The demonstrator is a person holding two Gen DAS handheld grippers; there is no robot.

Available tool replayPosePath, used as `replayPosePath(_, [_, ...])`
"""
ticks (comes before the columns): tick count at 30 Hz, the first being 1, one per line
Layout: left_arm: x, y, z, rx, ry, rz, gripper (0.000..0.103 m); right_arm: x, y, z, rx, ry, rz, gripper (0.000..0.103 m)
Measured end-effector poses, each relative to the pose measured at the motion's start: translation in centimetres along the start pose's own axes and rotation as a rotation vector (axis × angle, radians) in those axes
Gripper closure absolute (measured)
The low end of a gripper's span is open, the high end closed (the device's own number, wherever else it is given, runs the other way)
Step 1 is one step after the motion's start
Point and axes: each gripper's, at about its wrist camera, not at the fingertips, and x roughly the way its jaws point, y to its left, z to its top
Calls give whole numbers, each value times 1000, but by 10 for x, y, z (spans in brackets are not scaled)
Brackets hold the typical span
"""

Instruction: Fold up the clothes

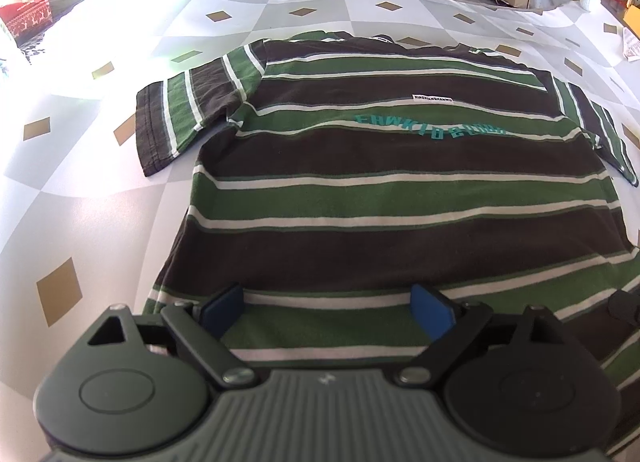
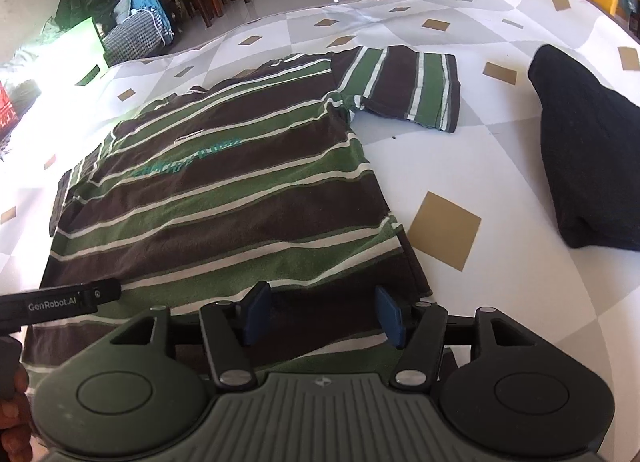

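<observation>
On the tablecloth with grey and white checks and tan diamonds [image 1: 100,221], your green, brown and white striped knit T-shirt [image 1: 380,197] lies spread flat, both short sleeves out to the sides and the hem nearest you, probably so you can fold from that edge. Your left gripper [image 1: 328,314] hangs over the shirt's hem with blue pads wide apart, gripping nothing. Your right gripper [image 2: 320,316] sits over the shirt's hem corner, jaws moderately open and empty. Right of the shirt lies a dark, soft garment [image 2: 580,149], well apart. The cloth looks soft, matte and limp.
</observation>
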Motion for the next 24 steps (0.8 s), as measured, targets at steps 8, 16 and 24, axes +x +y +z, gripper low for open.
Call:
replayPosePath(8, [-3, 9, -9, 23, -20, -11, 11, -4, -5, 1, 68, 16, 50, 43])
replayPosePath(16, [-37, 16, -34, -34, -21, -70, 11, -51, -41, -26, 172, 16, 68, 43])
replayPosePath(24, [-61, 24, -62, -26, 9, -72, 11, -69, -64, -54, 207, 63, 30, 48])
